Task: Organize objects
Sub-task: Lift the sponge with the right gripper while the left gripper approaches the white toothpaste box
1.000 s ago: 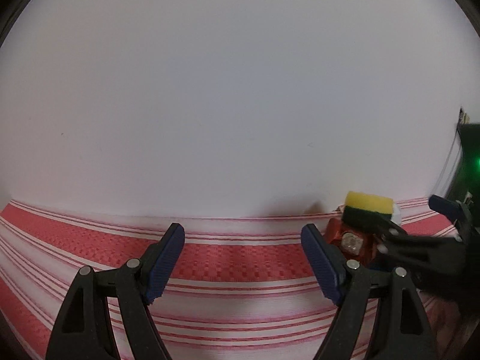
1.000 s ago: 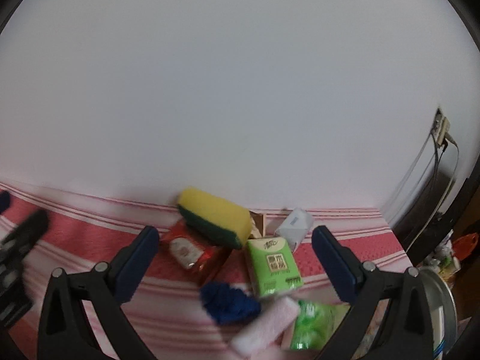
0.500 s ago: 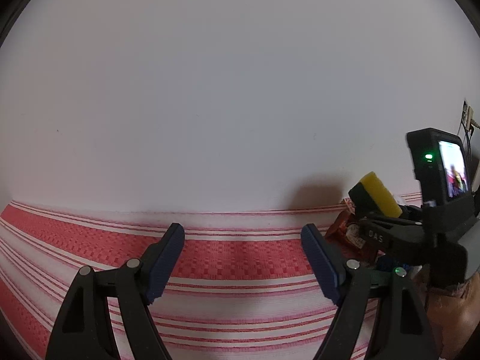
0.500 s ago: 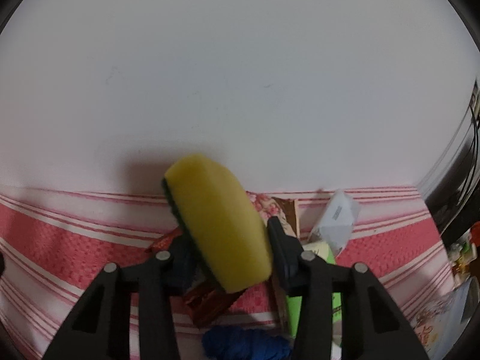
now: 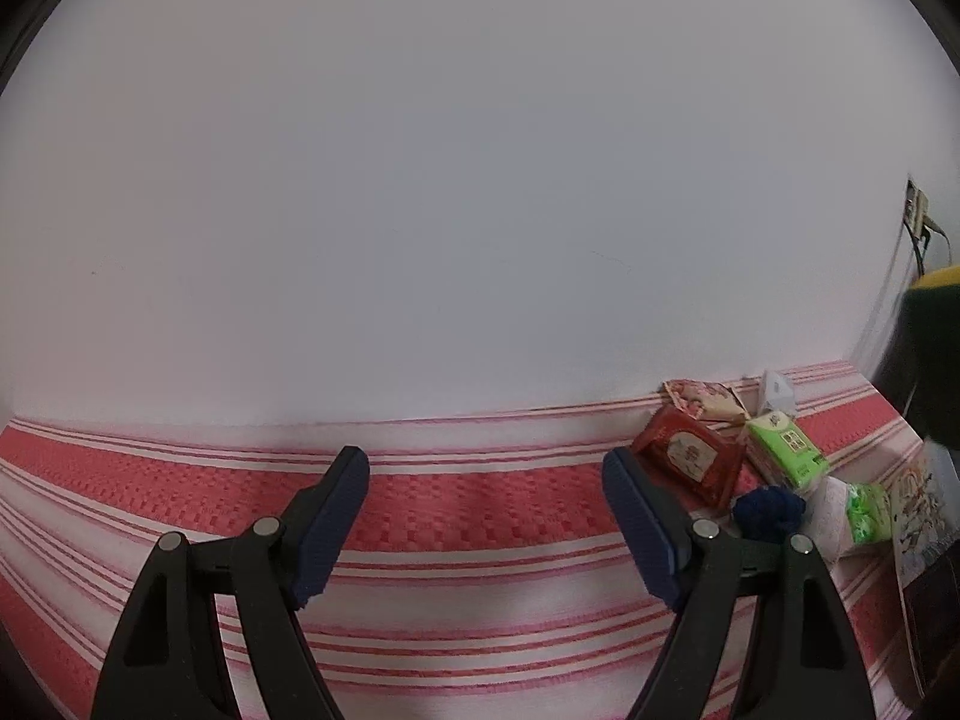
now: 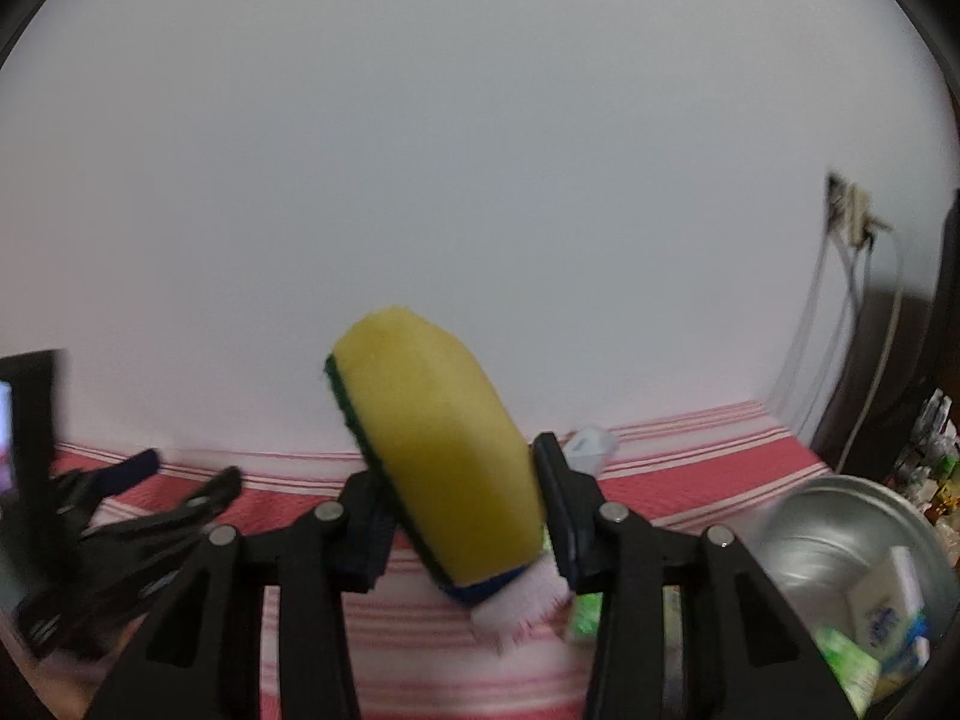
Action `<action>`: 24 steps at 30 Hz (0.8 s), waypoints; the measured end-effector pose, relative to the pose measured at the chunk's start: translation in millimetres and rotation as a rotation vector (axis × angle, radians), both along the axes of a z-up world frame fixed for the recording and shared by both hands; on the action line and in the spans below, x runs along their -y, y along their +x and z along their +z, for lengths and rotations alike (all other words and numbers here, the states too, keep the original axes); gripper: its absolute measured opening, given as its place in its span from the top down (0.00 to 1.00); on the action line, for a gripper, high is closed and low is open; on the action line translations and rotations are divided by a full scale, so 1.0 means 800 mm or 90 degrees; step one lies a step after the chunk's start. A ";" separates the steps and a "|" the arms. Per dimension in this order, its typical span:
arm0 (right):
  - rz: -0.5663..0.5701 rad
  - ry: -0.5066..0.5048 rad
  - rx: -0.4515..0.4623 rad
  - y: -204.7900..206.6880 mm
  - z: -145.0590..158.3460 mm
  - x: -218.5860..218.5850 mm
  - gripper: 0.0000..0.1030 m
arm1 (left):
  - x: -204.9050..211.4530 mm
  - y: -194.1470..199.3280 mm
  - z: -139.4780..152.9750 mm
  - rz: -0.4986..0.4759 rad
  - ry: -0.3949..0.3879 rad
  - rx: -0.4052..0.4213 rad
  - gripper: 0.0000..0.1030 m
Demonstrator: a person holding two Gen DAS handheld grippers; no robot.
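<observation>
The left gripper [image 5: 486, 516] has its jaws spread wide with nothing in them, hovering over the red-and-white striped cloth [image 5: 468, 510]. Off to its right sits a small pile: a red packet [image 5: 690, 459], a green tissue pack [image 5: 786, 447] and a blue ball [image 5: 769, 513]. The right gripper [image 6: 459, 510] is clamped on the sponge [image 6: 438, 450], which is tilted between its fingers, yellow foam with a dark green scrub side. A metal bowl [image 6: 840, 522] sits right of the sponge.

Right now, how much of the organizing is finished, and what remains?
Partly done: the metal bowl already holds a few packets. In hand: the right hand-held gripper grips the yellow sponge, lifted off the cloth. Left: the red packet, green tissue pack and blue cloth lie on the striped tablecloth. The left hand-held gripper is open, empty.
</observation>
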State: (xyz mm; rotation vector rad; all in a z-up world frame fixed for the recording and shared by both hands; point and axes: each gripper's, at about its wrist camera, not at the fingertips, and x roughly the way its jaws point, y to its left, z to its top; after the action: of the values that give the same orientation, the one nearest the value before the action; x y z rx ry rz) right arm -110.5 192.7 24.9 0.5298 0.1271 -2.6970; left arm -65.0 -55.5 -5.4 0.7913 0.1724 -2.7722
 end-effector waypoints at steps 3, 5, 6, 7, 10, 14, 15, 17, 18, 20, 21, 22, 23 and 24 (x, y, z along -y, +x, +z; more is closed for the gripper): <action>-0.014 0.011 -0.061 0.035 0.005 -0.009 0.58 | -0.004 0.002 0.000 -0.016 -0.001 0.004 0.21; -0.030 0.006 -0.088 0.048 0.008 -0.023 0.58 | -0.004 0.003 -0.001 -0.031 0.011 0.008 0.21; -0.034 0.004 -0.095 0.048 0.007 -0.025 0.58 | -0.006 0.001 -0.002 -0.043 0.019 0.011 0.21; -0.041 0.001 -0.099 0.050 0.007 -0.034 0.58 | -0.010 -0.003 -0.005 -0.058 0.027 0.015 0.21; -0.052 -0.016 -0.094 0.049 0.009 -0.056 0.58 | -0.026 -0.006 -0.007 -0.095 0.033 0.029 0.21; -0.076 -0.052 -0.075 0.030 0.016 -0.080 0.58 | -0.061 -0.018 -0.018 -0.146 0.030 0.056 0.21; -0.080 -0.058 -0.074 0.027 0.023 -0.086 0.58 | -0.069 -0.018 -0.019 -0.161 0.031 0.061 0.21; -0.088 -0.068 -0.080 0.029 0.029 -0.093 0.58 | -0.090 -0.020 -0.020 -0.195 0.034 0.068 0.21; -0.093 -0.070 -0.084 0.041 0.028 -0.093 0.58 | -0.099 -0.019 -0.018 -0.214 0.037 0.071 0.21; -0.101 -0.075 -0.091 0.047 0.030 -0.097 0.57 | -0.122 -0.022 -0.017 -0.257 0.042 0.075 0.21; -0.103 -0.078 -0.092 0.049 0.031 -0.098 0.57 | -0.132 -0.022 -0.016 -0.275 0.043 0.077 0.21; -0.107 -0.084 -0.093 0.049 0.033 -0.102 0.57 | -0.143 -0.026 -0.017 -0.293 0.046 0.080 0.21; -0.111 -0.089 -0.094 0.053 0.033 -0.105 0.56 | -0.153 -0.031 -0.019 -0.305 0.046 0.085 0.21; -0.114 -0.091 -0.096 0.056 0.034 -0.106 0.56 | -0.159 -0.033 -0.018 -0.311 0.044 0.093 0.21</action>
State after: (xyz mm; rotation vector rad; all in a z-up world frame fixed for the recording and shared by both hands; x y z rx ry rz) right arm -65.5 277.8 51.8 0.3073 -0.0748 -2.8918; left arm -91.3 72.1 -19.6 1.1870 0.0504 -3.1507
